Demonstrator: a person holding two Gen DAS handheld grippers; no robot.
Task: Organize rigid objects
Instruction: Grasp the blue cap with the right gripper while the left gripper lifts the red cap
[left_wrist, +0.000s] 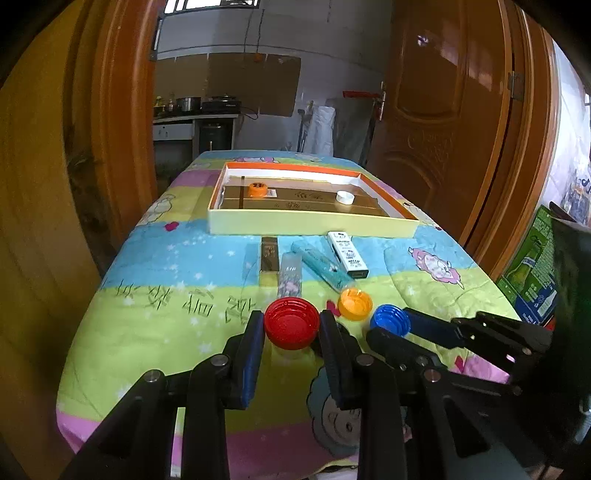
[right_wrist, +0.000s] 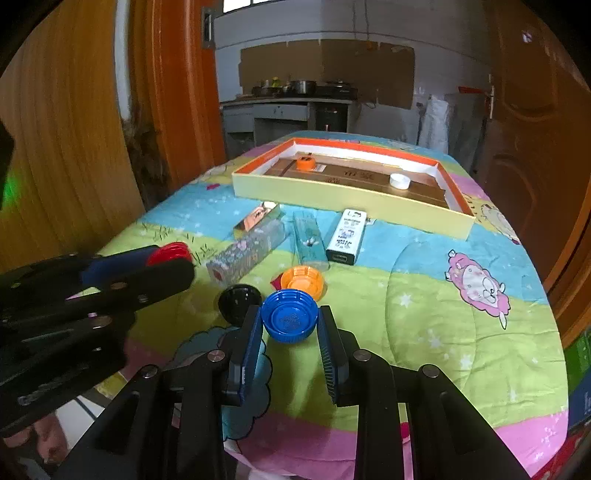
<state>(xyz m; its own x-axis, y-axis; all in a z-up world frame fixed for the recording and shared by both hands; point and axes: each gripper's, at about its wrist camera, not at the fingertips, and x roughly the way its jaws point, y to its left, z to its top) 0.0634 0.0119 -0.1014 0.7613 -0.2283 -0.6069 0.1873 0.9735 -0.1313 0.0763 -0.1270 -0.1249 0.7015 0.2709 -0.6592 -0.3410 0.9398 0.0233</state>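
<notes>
My left gripper (left_wrist: 291, 321) is shut on a red bottle cap (left_wrist: 291, 326), held open side up just above the cloth. My right gripper (right_wrist: 290, 317) is shut on a blue bottle cap (right_wrist: 290, 319), also open side up; it also shows in the left wrist view (left_wrist: 389, 319). An orange cap (right_wrist: 302, 280) lies just beyond the blue one, and a black cap (right_wrist: 239, 300) lies to its left. A shallow cream box (left_wrist: 310, 221) with an orange rim stands at the far end and holds an orange cap (left_wrist: 257, 189) and a white cap (left_wrist: 345, 197).
Between the caps and the box lie a shiny gold box (right_wrist: 256, 219), a patterned clear box (right_wrist: 245, 254), a teal clear box (right_wrist: 308, 240) and a white box (right_wrist: 347, 236). The table (right_wrist: 461, 332) has a colourful cartoon cloth. Wooden doors flank both sides.
</notes>
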